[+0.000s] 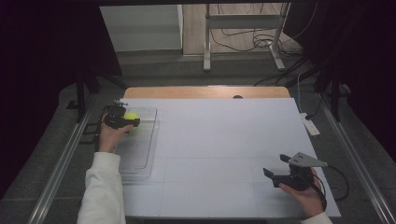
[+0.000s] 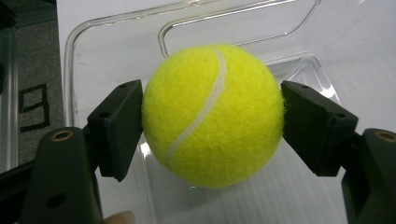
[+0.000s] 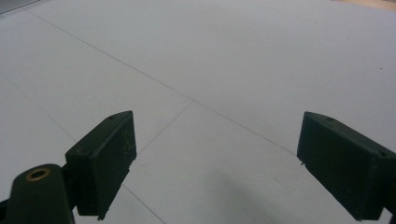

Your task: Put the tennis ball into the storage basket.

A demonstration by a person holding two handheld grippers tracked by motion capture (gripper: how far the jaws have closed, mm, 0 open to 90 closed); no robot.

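A yellow tennis ball [image 2: 212, 116] with a white seam sits between the black pads of my left gripper [image 2: 212, 128], which is shut on it; both pads press its sides. In the high view the ball [image 1: 132, 115] and left gripper [image 1: 129, 120] hang over the far end of a clear plastic tray [image 1: 140, 156] at the table's left. The tray's rim [image 2: 70, 56] lies right under the ball. My right gripper [image 1: 275, 164] rests in the hand at the near right of the table, jaws wide apart. Between its pads [image 3: 215, 158] there is just the white table surface.
A white sheet [image 1: 219, 140] covers the table, with a strip of bare wood [image 1: 205, 91] along the far edge. A white power strip [image 1: 310, 126] lies off the right edge. A metal stand [image 1: 243, 42] and cables are on the floor beyond.
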